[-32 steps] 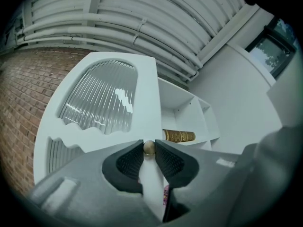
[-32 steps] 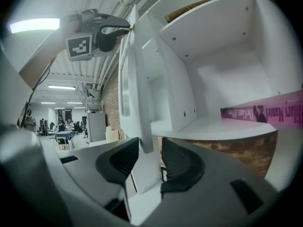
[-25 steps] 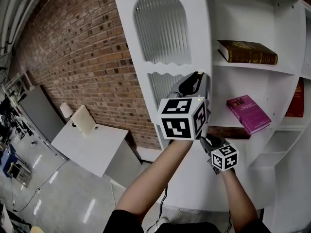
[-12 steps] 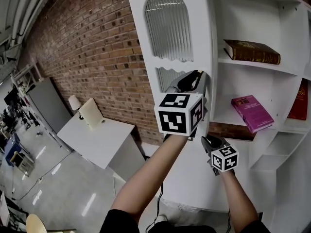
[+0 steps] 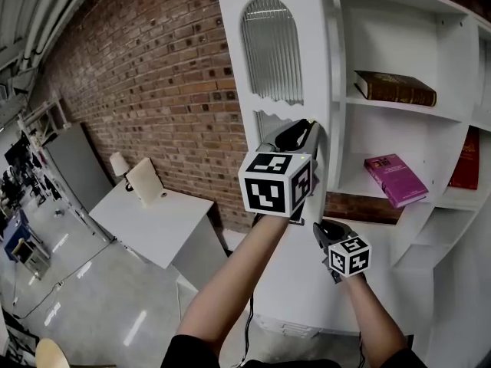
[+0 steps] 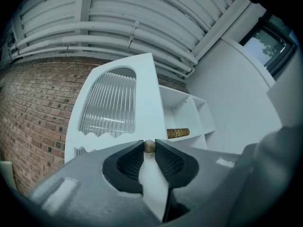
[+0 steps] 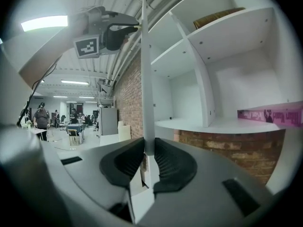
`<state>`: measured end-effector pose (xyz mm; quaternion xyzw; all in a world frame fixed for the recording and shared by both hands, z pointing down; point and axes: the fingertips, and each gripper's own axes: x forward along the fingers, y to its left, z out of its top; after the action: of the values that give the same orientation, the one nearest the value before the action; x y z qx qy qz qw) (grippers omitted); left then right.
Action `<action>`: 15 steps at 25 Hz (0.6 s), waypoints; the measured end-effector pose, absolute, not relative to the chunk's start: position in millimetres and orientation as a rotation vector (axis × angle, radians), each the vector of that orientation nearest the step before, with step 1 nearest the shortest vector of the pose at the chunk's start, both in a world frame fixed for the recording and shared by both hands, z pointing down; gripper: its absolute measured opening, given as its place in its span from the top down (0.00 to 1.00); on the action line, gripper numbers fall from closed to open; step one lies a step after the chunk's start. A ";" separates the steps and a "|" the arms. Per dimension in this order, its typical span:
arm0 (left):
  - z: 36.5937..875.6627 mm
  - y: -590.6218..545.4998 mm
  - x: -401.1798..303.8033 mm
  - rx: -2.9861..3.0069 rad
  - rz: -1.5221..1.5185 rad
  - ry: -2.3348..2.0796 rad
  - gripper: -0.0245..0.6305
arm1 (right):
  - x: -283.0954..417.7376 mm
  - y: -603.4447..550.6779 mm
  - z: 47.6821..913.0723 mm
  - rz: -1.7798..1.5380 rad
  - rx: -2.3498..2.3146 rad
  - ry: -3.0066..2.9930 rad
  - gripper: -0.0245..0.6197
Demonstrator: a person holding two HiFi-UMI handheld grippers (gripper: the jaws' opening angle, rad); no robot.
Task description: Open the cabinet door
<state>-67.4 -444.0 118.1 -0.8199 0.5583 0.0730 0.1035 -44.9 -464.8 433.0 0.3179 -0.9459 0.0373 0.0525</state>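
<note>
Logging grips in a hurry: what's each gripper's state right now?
Left gripper: closed on the brass knob.
Right gripper: jaws have just been closing, now clamped on the cabinet door edge.

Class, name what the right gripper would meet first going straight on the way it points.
The cabinet door's edge: it already stands between the fingers of the right gripper, which have just been closing onto it.
</note>
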 end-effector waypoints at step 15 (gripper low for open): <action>117.8 -398.8 -104.0 -2.533 0.252 1.513 0.84 | -77.5 -414.8 433.0 0.154 1.131 -2.832 0.86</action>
<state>-104.0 -398.8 117.8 -0.8520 0.5087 0.0848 0.0900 -77.5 -414.8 433.0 0.3702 -0.9266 0.0504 0.0439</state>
